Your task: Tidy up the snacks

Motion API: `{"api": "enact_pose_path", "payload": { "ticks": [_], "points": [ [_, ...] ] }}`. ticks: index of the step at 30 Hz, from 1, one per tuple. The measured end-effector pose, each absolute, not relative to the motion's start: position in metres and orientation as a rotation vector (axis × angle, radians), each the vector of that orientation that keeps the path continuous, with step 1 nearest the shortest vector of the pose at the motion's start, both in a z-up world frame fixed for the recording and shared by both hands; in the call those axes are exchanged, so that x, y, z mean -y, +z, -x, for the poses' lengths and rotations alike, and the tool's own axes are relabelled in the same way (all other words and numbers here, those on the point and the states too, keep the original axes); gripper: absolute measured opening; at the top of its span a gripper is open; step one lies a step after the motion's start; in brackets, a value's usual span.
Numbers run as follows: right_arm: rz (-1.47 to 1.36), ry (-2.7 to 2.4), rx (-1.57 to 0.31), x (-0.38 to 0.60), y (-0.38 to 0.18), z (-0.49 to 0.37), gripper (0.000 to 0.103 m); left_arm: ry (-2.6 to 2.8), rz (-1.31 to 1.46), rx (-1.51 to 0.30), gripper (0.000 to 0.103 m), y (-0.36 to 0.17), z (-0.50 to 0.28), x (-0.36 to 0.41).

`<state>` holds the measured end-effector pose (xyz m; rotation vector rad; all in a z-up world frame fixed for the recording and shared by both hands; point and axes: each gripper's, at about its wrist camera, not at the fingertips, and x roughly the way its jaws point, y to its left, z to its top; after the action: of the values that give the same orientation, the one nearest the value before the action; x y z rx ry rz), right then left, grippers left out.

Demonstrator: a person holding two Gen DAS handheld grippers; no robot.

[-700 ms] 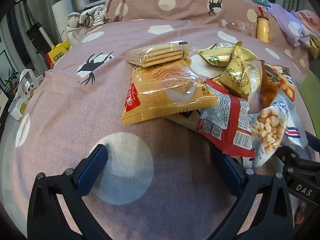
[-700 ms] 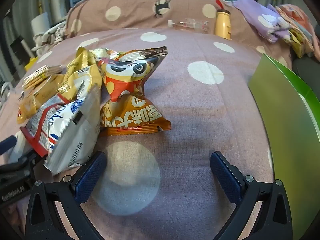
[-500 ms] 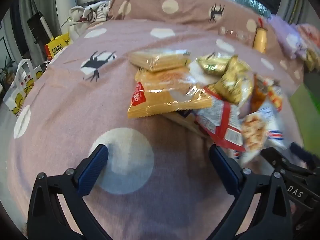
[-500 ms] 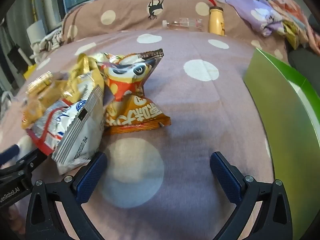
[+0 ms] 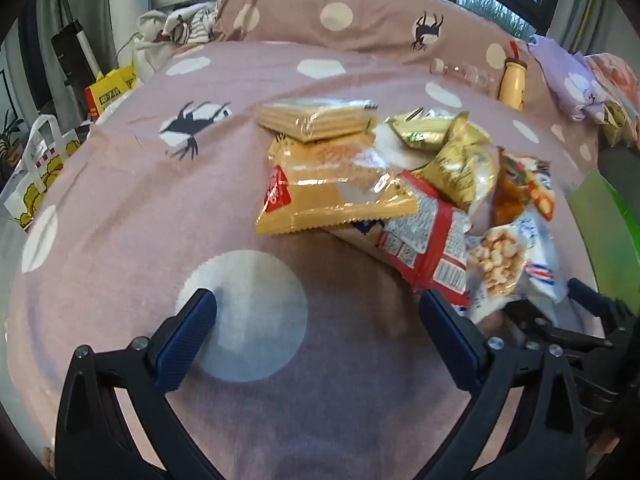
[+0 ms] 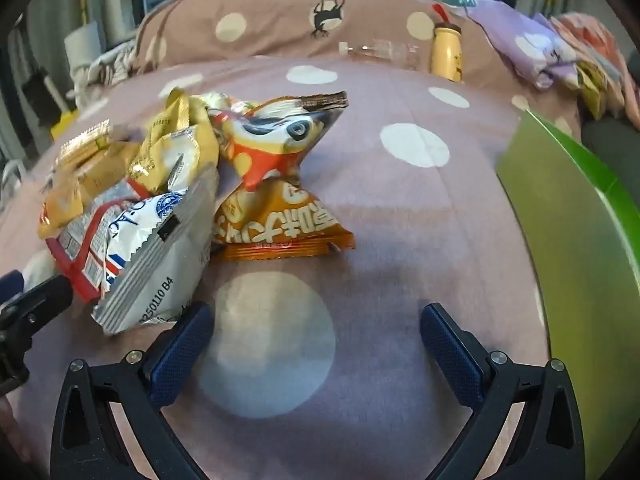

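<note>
I'm over a bed (image 5: 120,200) covered in soft mauve fleece with pale round dots and black deer prints; it fills everything beyond both pairs of tongs. A stiff, flat green box (image 6: 580,240) with a glossy face stands on edge off to the right of my right tongs (image 6: 316,340). Ahead of both tongs sits the snack pile (image 5: 400,200), a loose heap of crinkly foil and plastic packets. From my left tongs (image 5: 320,328) it lies ahead and to the right: a flat yellow packet (image 5: 332,200) with a red corner tab and a clear window on top, a clear-wrapped block of wafers (image 5: 316,120) just behind it, and a red-and-silver pouch (image 5: 428,248) reaching almost to my right-hand finger. A white bag (image 6: 156,264) with serrated end seals leans close by the left-hand finger of my right tongs, with an orange pillow pack (image 6: 280,224) ahead of that pair and a puffy panda-faced bag (image 6: 280,136) resting on it. Gold foil sachets (image 5: 452,152) are bunched at the far side. A small yellow bottle (image 6: 448,52) stands well beyond, by the pillow. My left tongs are spread wide, gripping nothing, blue ribbed pads (image 5: 188,340) apart above a pale dot. My right tongs are likewise spread and empty
</note>
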<state>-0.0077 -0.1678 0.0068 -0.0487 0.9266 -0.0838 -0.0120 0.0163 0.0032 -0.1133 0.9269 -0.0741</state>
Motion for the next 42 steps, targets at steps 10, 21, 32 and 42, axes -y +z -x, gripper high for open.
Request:
{"api": "enact_pose_path", "payload": {
  "ticks": [10, 21, 32, 42],
  "points": [
    [0.034, -0.081, -0.926, 0.167, 0.007, 0.006, 0.103, -0.031, 0.001, -0.931, 0.103, -0.001, 0.013, -0.008],
    [0.032, -0.082, -0.925, 0.167, 0.008, 0.007, 0.103, -0.021, 0.016, -0.927, 0.103, 0.001, 0.009, -0.011],
    [0.052, -0.084, -0.923, 0.163, 0.007, 0.007, 0.103, -0.022, 0.017, -0.930, 0.103, 0.003, 0.007, -0.010],
    [0.047, -0.081, -0.925, 0.164, 0.007, 0.006, 0.103, -0.016, 0.024, -0.929, 0.103, 0.004, 0.008, -0.008]
  ]
}}
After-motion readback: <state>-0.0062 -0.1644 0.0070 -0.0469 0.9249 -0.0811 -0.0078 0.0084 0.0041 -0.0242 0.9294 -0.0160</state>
